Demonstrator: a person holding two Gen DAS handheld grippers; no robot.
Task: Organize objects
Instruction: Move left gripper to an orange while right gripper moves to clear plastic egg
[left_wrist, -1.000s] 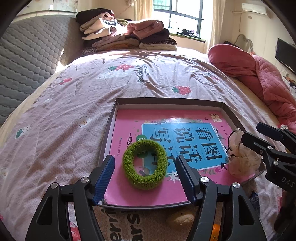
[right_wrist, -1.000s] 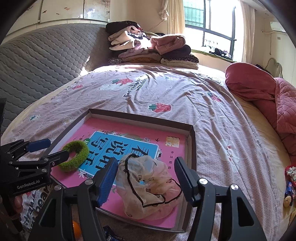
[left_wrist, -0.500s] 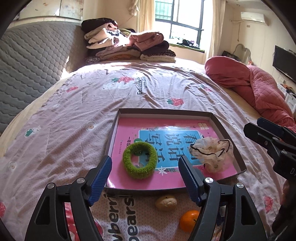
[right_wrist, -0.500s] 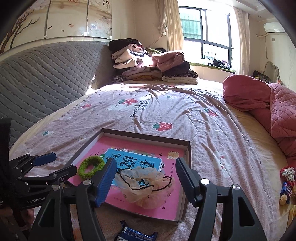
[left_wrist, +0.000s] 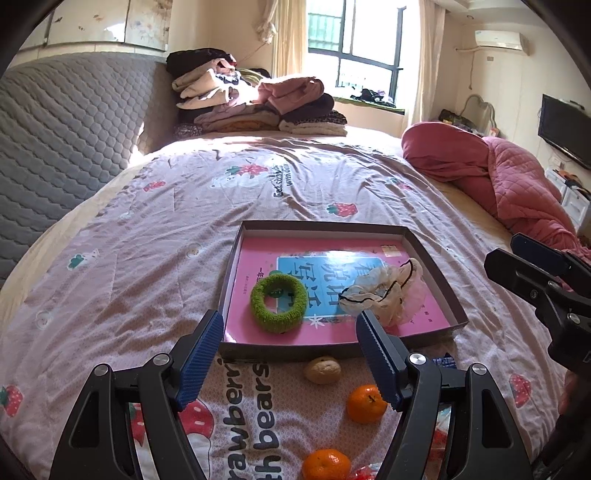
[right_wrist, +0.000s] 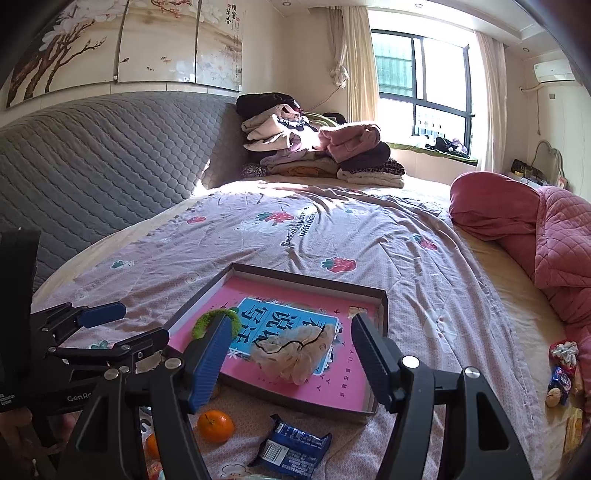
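1. A shallow dark-walled tray (left_wrist: 334, 226) is lying flat on the strawberry-print bedspread (left_wrist: 155, 236), with a pink book with a blue title panel (left_wrist: 255, 254) covering its floor.
2. A green fuzzy ring (left_wrist: 279, 302) is resting on the book toward the tray's near left part.
3. A pale gauzy scrunchie with a black cord (left_wrist: 384, 291) is sitting to the right of the ring, also inside the tray, close to its right wall.
4. The left gripper (left_wrist: 291, 354) is hanging just short of the tray's near wall, its jaws having just been opening; they are standing wide apart with nothing between them.
5. The right gripper (right_wrist: 286, 354) is hovering at the tray's near right side, its jaws likewise having just been opening, spread wide and gripping nothing; the scrunchie (right_wrist: 291, 354) is showing through the gap, but the pads are standing clear of it.
6. Near the tray's near edge a walnut (left_wrist: 322, 369), two oranges (left_wrist: 366, 403) and a blue snack packet (right_wrist: 291, 448) are lying loose on the spread.
7. More small items (right_wrist: 561, 369) are lying at the right edge of the bed.
8. Left of the tray and beyond its far wall, broad bare bedspread is stretching toward the grey quilted headboard (left_wrist: 62, 125) and the pile of folded clothes (left_wrist: 255, 103).
9. A pink quilt (left_wrist: 517, 177) is bunching along the far right.
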